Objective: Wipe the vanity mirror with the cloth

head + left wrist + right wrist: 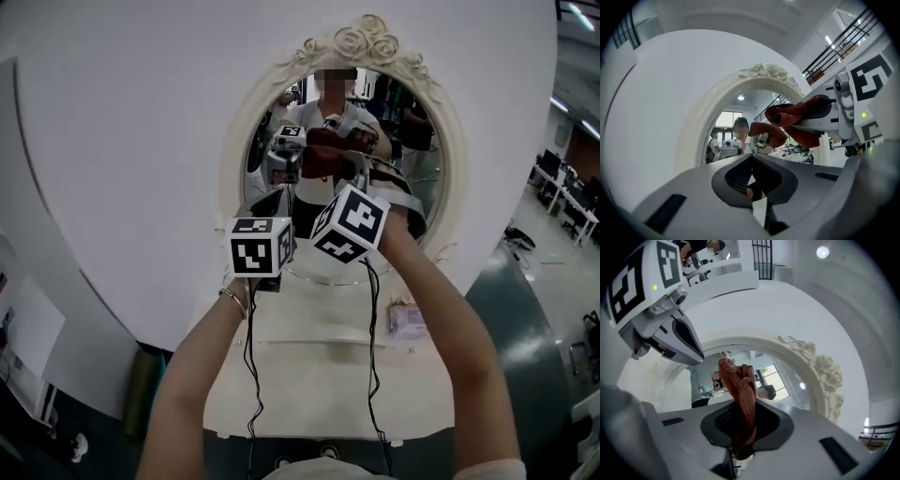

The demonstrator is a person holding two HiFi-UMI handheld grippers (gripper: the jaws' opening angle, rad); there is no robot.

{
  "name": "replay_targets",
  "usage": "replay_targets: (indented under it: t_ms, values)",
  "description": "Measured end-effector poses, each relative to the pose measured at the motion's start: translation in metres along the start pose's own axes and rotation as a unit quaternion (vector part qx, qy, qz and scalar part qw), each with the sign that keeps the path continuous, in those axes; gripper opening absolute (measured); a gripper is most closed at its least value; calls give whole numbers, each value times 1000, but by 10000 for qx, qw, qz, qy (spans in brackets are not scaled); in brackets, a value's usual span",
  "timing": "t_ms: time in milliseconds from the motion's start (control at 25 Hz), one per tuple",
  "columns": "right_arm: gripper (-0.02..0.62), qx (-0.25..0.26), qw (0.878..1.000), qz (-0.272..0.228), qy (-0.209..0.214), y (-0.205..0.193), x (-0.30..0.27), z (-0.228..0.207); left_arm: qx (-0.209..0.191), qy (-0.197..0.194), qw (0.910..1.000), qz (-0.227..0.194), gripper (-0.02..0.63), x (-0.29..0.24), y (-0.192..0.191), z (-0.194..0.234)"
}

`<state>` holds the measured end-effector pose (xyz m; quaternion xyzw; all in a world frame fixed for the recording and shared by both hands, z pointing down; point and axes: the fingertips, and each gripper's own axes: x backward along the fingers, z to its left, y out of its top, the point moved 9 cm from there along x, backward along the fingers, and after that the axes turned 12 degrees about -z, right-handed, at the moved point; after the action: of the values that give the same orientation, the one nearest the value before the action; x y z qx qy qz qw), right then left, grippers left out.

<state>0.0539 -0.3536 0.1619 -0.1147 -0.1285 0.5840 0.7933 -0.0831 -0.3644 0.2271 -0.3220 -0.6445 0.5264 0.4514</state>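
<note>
An oval vanity mirror (417,173) in an ornate white frame (366,42) hangs ahead. My right gripper (352,171) is raised to the glass and is shut on a rust-red cloth (324,161). In the right gripper view the cloth (743,394) sticks out between the jaws of that gripper (740,414) toward the mirror (776,376). My left gripper (286,186) is held just left of it, shut with nothing in it. The left gripper view shows its closed jaws (751,161), the mirror (724,129) and the bunched cloth (792,122) at the right gripper's tip.
A white vanity top (319,375) lies below the mirror, with a small packet (408,321) on it. Two black cables (251,375) hang from the grippers. A large round white panel (122,169) backs the mirror. Office desks (567,197) stand far right.
</note>
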Motion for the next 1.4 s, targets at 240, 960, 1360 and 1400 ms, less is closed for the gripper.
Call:
replay_targets:
  t_ms: [240,960,1360,1400]
  values:
    - [57,566,9971,79,-496,6,2,-60,-95,-95,9996,-237,11,-26,54,-8]
    - [57,1371,9865,188,-873,15,-21,-122,-436,-42,9965,-716,11,-61,143,-11]
    - [57,1148,9913,231,-607,6,-22,-98,-414,-145,9980,-455,11,-60,103,-18]
    - [57,1128,9917,234,-569,5,-22,-93,-384,-147,9983,-422,11,-59,97,-18]
